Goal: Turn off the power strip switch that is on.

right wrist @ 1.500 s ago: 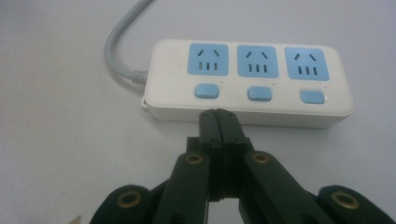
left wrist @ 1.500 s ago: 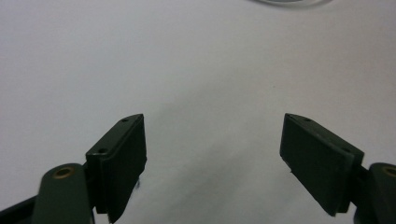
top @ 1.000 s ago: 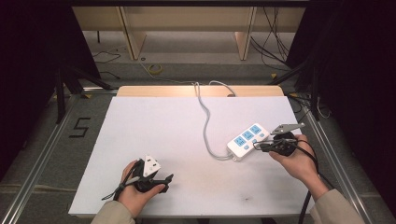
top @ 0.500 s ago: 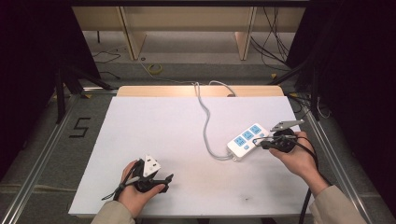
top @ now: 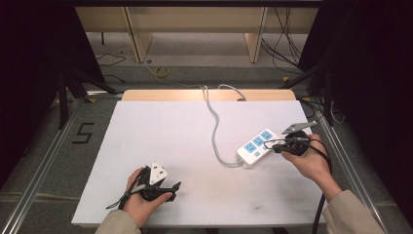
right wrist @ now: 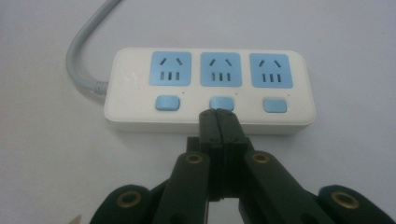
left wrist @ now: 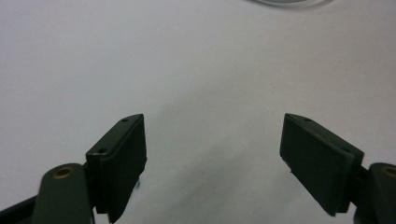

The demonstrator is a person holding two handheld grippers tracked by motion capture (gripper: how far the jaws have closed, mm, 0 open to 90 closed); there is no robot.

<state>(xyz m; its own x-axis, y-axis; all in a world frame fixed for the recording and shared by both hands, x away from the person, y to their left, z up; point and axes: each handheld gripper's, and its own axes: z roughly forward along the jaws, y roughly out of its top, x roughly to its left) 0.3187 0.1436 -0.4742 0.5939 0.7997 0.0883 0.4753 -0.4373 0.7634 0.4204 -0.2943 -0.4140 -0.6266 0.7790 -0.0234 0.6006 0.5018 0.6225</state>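
Resting spot of the power strip [top: 255,147]: near the right edge of the tabletop [top: 160,136], about midway between its far and near edges, lying flat and set at a slant to those edges.

Power strip face: white body with three blue sockets in a row and, in the right gripper view, three blue buttons [right wrist: 222,103] below them, one under each socket.

Cord [top: 213,124]: grey, leaves the strip's end that points toward the near edge, loops a little, then runs across the white surface to the far edge and over it.

Right gripper [top: 275,145]: held in the person's right hand [top: 308,158] just beside the strip, on the side toward the right edge. Its jaws are pressed together with nothing between them.

Right gripper tips: in the right gripper view the closed tips [right wrist: 217,116] point at the middle button and overlap its lower edge; whether they press it or only hover at it I cannot tell.

Left gripper [top: 168,187]: held in the person's left hand [top: 141,197] near the near-left corner of the tabletop, well apart from the strip.

Left gripper jaws: spread wide in the left gripper view [left wrist: 212,158], with only bare white surface between the two black pads.

Tabletop: white sheet over a wooden board, whose bare strip shows along the far edge.
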